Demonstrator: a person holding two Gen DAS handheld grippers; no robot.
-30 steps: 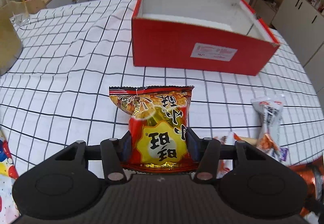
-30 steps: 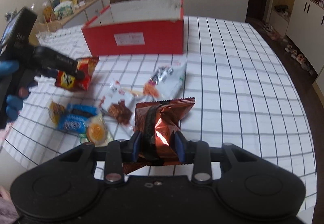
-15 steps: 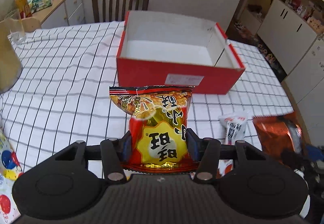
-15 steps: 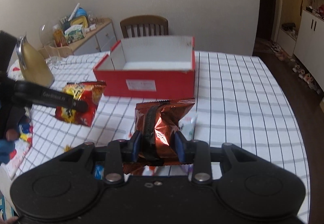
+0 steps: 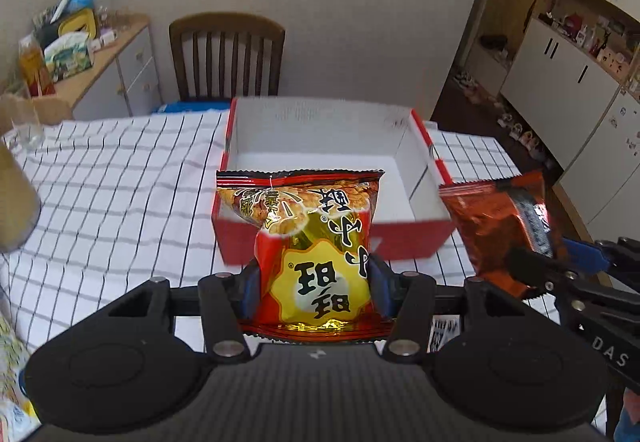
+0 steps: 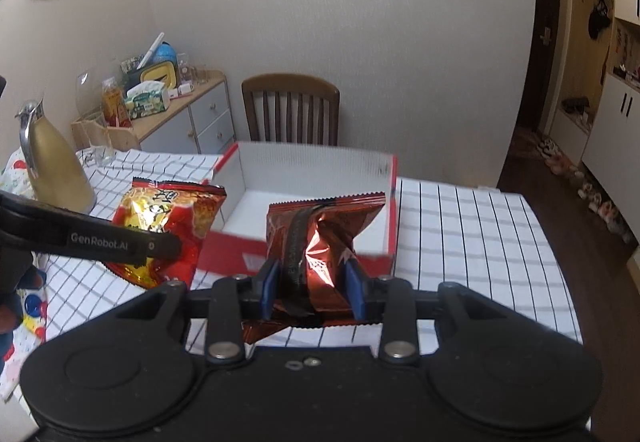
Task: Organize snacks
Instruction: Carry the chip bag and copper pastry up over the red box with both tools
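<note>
- Checked white cloth with dark grid lines covered the counter [image 5: 120, 178], which stood in a lived-in room with pale walls.
- Behind the counter stood a wooden chair [image 5: 227, 56]; a sideboard [image 6: 188, 114] at the left carried bottles, a tissue box and small clutter, and white cupboards [image 5: 560, 82] lined the right side.
- A gold jug [image 6: 52, 162] stood on the counter's left part, beside a clear glass [image 5: 24, 122].
- A red box [image 5: 332, 178] with a white interior lay open on the counter; what showed of its floor was bare.
- The left gripper [image 5: 314, 282] was clenched on a red-and-yellow snack bag [image 5: 316, 238], held off the cloth in front of the box's near wall.
- The right gripper [image 6: 311, 284] was clenched on a copper-red foil packet [image 6: 320, 238], likewise held clear of the cloth, near the box's right half.
- Step in hand, as judged: both snacks were in carriage toward the box, neither yet inside it.
- The next move would call for bringing each packet over the near wall, lowering it into the white interior and releasing; the two grippers were close together, so side-by-side placement would avoid a clash.
- Both packets looked light and crinkly, and could slip or tilt on release.
</note>
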